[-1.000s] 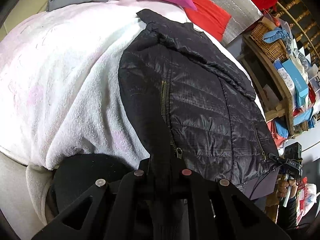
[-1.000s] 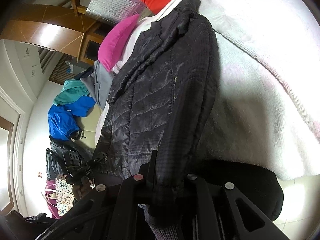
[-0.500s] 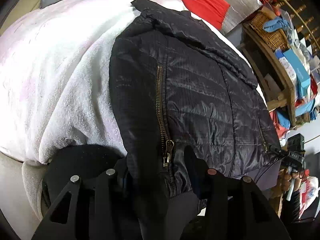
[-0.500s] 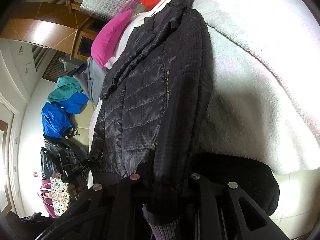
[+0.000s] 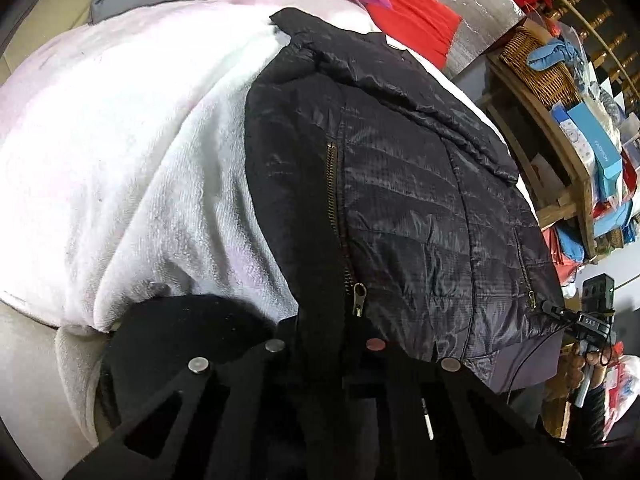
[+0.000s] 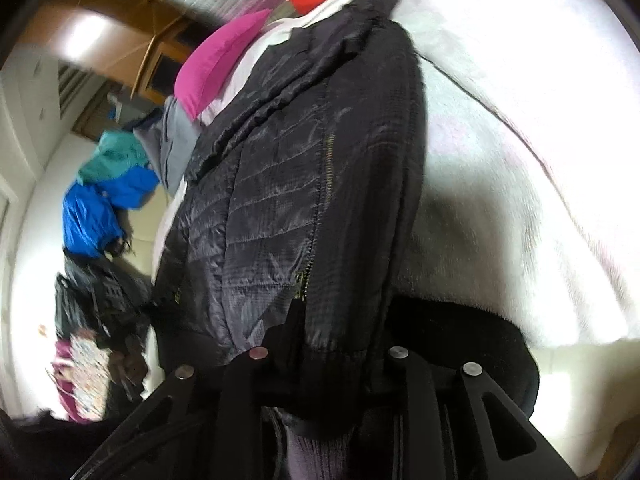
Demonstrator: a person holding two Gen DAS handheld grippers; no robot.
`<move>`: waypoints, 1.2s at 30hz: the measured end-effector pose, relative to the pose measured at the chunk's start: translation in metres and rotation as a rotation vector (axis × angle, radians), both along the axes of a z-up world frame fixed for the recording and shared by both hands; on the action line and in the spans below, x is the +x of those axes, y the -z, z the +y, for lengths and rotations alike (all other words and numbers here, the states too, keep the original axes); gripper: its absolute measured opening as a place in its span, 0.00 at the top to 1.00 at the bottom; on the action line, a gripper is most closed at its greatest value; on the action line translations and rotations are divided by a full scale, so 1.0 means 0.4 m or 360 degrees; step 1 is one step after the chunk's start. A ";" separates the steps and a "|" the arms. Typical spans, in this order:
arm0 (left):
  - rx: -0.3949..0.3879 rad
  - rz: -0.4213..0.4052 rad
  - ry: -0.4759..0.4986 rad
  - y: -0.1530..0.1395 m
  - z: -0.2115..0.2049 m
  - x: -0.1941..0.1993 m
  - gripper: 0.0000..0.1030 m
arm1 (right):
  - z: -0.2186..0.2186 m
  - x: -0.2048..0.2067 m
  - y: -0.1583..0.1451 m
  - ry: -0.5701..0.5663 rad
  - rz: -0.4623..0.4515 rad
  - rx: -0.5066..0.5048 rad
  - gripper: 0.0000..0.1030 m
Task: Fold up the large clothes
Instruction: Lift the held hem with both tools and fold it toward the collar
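Quilted black puffer jacket [image 5: 408, 200] lies lengthwise on the fluffy white blanket [image 5: 120, 152], collar toward twelve o'clock. Left gripper [image 5: 324, 344] has just snapped shut on the hem beside the brass zipper pull [image 5: 358, 293]. Right gripper [image 6: 324, 354] is closed narrowly on the ribbed cuff end of the black sleeve [image 6: 372, 200]. A good fold likely needs both corners lifted evenly, kept taut, and carried toward the collar.
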State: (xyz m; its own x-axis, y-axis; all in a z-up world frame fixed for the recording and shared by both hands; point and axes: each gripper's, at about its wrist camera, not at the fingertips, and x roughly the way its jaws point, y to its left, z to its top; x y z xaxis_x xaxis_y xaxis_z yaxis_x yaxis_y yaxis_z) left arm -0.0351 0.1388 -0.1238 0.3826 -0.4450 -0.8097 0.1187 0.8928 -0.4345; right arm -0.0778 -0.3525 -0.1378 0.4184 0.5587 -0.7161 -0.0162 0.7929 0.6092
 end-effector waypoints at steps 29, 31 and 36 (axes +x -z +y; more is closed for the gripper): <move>-0.0213 -0.0242 -0.0081 -0.158 -0.004 0.057 0.92 | -0.057 0.028 -0.143 0.0093 -0.0393 0.0426 0.85; -0.0193 -0.0247 -0.0086 -0.162 -0.005 0.057 0.92 | -0.058 0.034 -0.146 0.0097 -0.0397 0.0440 0.85; -0.0132 -0.0266 -0.0084 -0.170 -0.019 0.056 0.92 | -0.056 0.043 -0.148 0.0105 -0.0388 0.0437 0.85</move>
State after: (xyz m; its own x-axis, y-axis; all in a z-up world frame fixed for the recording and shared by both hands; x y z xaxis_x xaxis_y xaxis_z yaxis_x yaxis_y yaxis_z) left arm -0.0126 0.1314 -0.0559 0.5335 -0.4831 -0.6943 0.1495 0.8618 -0.4848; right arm -0.0606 -0.3750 -0.0788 0.5996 0.6824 -0.4182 -0.1415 0.6047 0.7838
